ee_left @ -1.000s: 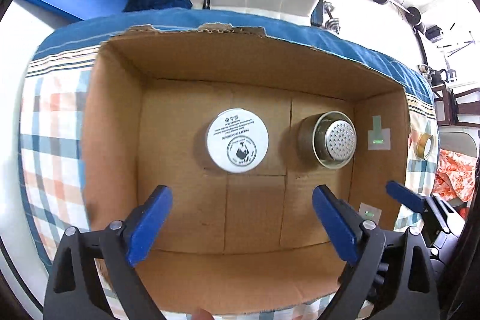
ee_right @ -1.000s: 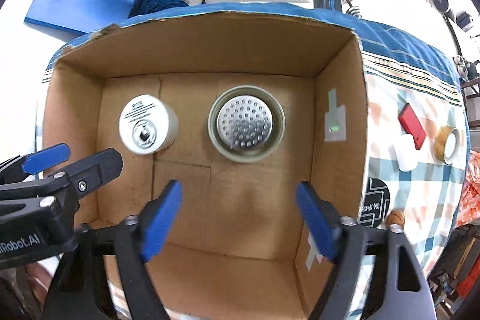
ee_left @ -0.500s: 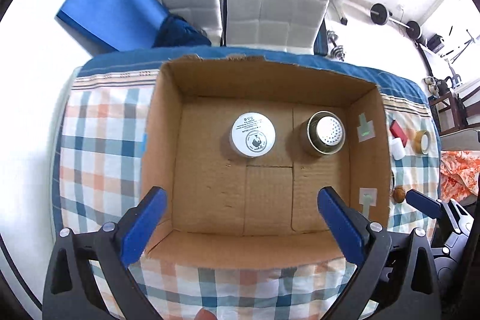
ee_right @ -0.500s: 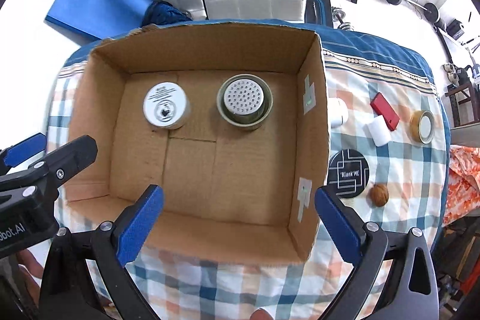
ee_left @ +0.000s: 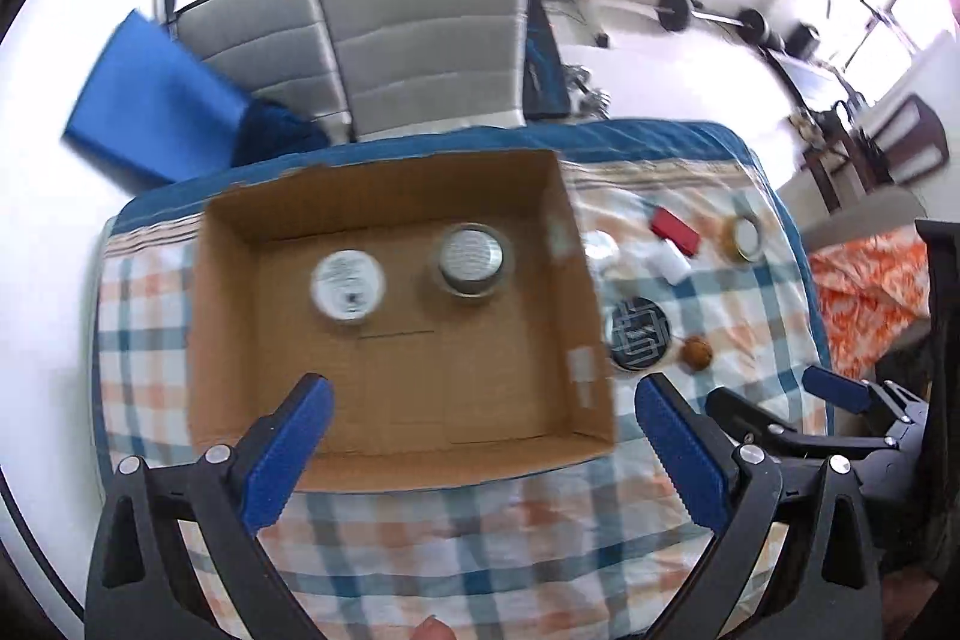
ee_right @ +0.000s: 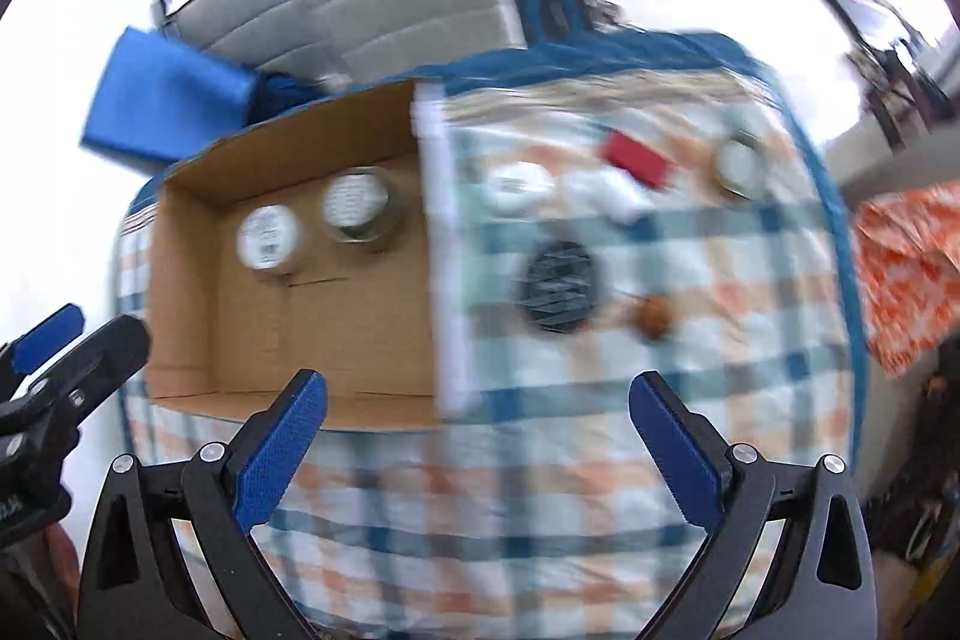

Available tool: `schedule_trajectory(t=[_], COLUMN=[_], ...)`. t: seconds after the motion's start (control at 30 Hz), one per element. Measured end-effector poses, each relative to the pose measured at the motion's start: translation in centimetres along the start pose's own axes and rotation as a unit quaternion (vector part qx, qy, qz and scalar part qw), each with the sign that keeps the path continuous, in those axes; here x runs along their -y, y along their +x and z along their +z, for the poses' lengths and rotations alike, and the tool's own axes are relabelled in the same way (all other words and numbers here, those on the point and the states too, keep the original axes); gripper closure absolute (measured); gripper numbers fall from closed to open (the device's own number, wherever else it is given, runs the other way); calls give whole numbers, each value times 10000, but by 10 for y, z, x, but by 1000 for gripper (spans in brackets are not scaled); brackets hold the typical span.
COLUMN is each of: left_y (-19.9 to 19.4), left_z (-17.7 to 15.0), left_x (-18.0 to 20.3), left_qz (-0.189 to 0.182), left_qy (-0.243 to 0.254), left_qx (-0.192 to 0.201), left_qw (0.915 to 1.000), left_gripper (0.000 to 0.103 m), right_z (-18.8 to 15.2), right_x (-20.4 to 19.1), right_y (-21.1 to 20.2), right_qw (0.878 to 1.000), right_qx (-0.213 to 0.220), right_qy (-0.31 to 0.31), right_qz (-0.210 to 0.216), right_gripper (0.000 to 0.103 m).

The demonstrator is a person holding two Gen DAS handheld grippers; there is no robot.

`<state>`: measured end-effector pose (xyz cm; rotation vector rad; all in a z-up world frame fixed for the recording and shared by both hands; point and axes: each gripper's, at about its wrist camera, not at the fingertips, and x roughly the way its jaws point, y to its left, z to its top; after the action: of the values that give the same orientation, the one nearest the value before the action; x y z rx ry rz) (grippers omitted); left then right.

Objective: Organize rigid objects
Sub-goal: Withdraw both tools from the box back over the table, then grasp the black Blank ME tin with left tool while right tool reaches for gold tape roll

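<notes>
A: Where did things stand?

B: White jar (ee_left: 347,278) and metal strainer cup (ee_left: 470,256) sat inside the cardboard box (ee_left: 384,460). The red block (ee_right: 635,158), black disc (ee_right: 559,278) and walnut (ee_right: 653,317) lay on the checked counter (ee_right: 480,490), beside it.

A: And the tools?

B: Left tool (ee_left: 480,448) and right tool (ee_right: 477,445) both gaped wide, empty.

A: Risk?

B: The walnut looked likely to roll off if nudged.

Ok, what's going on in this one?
A person is sorting small items into a cardboard box on a checked tablecloth. Both claws, left and right, are open and empty above the table. A white jar and a metal tin sit inside; a red block, black coaster and walnut wait outside.
</notes>
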<state>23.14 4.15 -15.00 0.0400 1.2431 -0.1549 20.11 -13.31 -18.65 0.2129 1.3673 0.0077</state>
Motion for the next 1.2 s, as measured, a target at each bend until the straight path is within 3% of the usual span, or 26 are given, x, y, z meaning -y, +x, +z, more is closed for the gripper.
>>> schedule_trajectory(t=[0.1, 0.27, 0.53, 0.57, 0.7, 0.77, 0.97, 1.2], left_y=[31, 89, 136, 138, 144, 143, 142, 197], left_z=[5, 14, 18, 18, 25, 31, 42, 46], left_x=[38, 77, 91, 93, 102, 112, 157, 195], left_qz=[159, 933, 1262, 1261, 1242, 1237, 897, 441], left_qy=[148, 224, 146, 143, 131, 231, 595, 691], left_qx=[-176, -326, -672, -705, -767, -739, -619, -1249], left_qw=[9996, 9949, 9896, 9894, 9892, 9893, 9923, 9888], left_gripper=[0, 0, 0, 0, 0, 0, 0, 0], right_z=[-1, 8, 20, 21, 18, 16, 4, -15], right_x=[45, 94, 116, 117, 126, 133, 174, 233], right_y=[17, 66, 152, 159, 183, 182, 151, 131], right_qw=[9995, 9983, 9943, 9939, 9912, 9911, 9924, 9891], right_qx=[-117, -393, -927, -972, -1194, -1155, -997, -985], right_qy=[252, 428, 530, 522, 562, 615, 715, 1074], right_qz=[-148, -91, 32, 33, 113, 235, 4, -214], right_gripper=[1, 2, 26, 28, 62, 63, 63, 62])
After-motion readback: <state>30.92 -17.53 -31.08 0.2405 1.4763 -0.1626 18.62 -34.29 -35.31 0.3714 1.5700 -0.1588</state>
